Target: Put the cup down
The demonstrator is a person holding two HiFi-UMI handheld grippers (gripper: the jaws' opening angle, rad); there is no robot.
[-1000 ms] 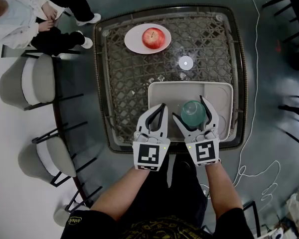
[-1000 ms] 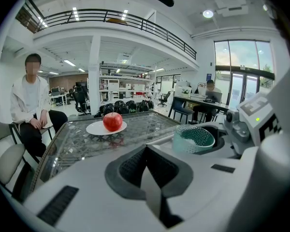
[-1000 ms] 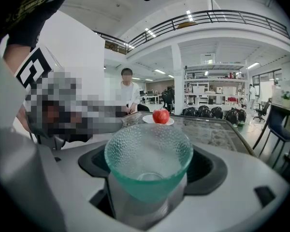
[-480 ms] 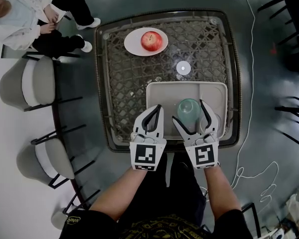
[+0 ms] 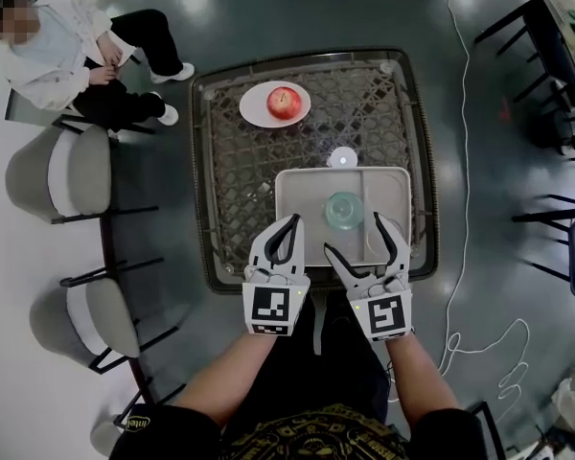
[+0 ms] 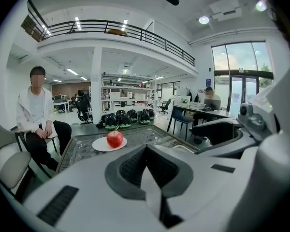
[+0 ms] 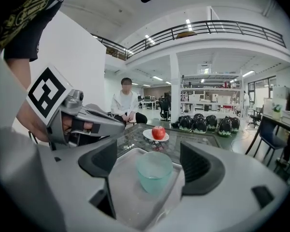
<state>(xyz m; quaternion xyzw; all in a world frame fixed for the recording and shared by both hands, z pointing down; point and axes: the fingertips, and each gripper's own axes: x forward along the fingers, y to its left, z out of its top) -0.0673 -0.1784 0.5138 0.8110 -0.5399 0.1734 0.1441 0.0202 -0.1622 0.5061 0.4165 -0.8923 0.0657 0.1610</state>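
A translucent pale green cup [image 5: 345,209] [image 7: 154,170] stands upright on the white tray [image 5: 302,195] [image 7: 128,190], on the glass-topped lattice table [image 5: 240,180]. My right gripper [image 5: 355,236] [image 7: 150,162] is open, its fingertips just short of the cup on the near side, with nothing held. To its left, my left gripper [image 5: 290,221] [image 6: 145,164] is shut and empty over the tray's near left corner.
A red apple [image 5: 284,101] [image 6: 115,138] [image 7: 158,132] lies on a white plate [image 5: 259,113] at the table's far side. A small white disc [image 5: 341,157] sits behind the tray. A seated person [image 5: 62,51] and chairs [image 5: 62,171] are on the left. A cable [image 5: 460,333] trails on the floor.
The cup was between my right gripper's jaws; now it stands free on the tray. Both grippers have drawn back toward the person, and the head view has pulled away from the table.
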